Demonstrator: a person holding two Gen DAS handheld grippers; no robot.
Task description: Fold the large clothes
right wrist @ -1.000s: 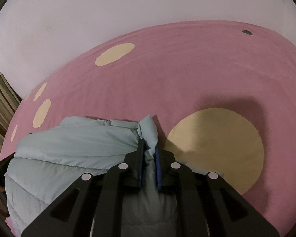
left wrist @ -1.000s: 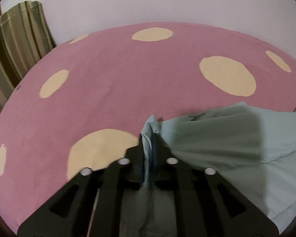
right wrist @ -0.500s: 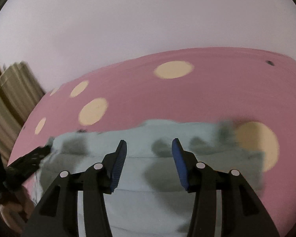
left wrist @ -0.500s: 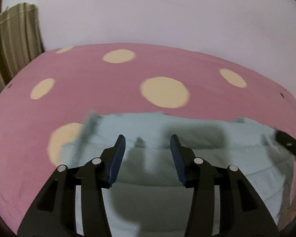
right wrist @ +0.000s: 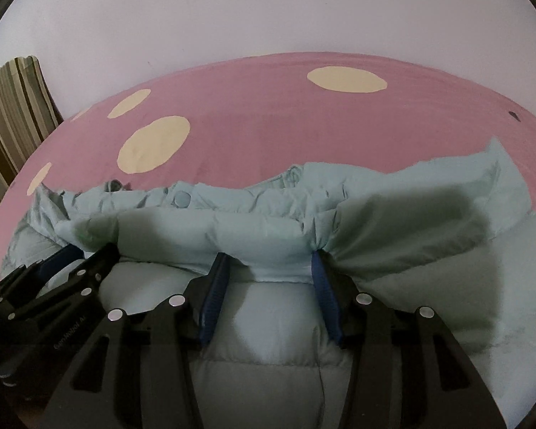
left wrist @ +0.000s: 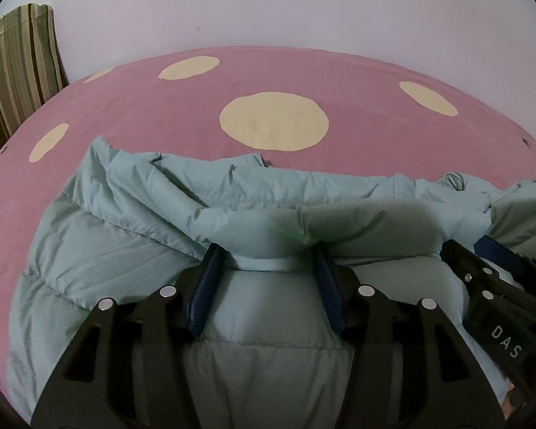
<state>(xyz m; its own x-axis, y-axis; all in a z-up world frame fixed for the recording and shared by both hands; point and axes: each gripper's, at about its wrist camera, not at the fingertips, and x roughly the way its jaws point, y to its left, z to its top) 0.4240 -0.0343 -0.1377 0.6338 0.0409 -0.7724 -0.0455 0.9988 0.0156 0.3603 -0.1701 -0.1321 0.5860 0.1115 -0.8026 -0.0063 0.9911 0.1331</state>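
While the left gripper (left wrist: 268, 250) is opening and the right gripper (right wrist: 268, 255) stands spread, each straddling a puffy fold of the jacket (left wrist: 125, 236) on the dotted bedspread (left wrist: 143, 107), only the right view shows its far snap button (right wrist: 181, 199).

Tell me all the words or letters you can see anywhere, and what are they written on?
"DAS": white letters on the black body of the right gripper, seen from the left wrist camera.
Faint pale lettering on the black body of the left gripper, seen from the right wrist camera: too blurred to read.
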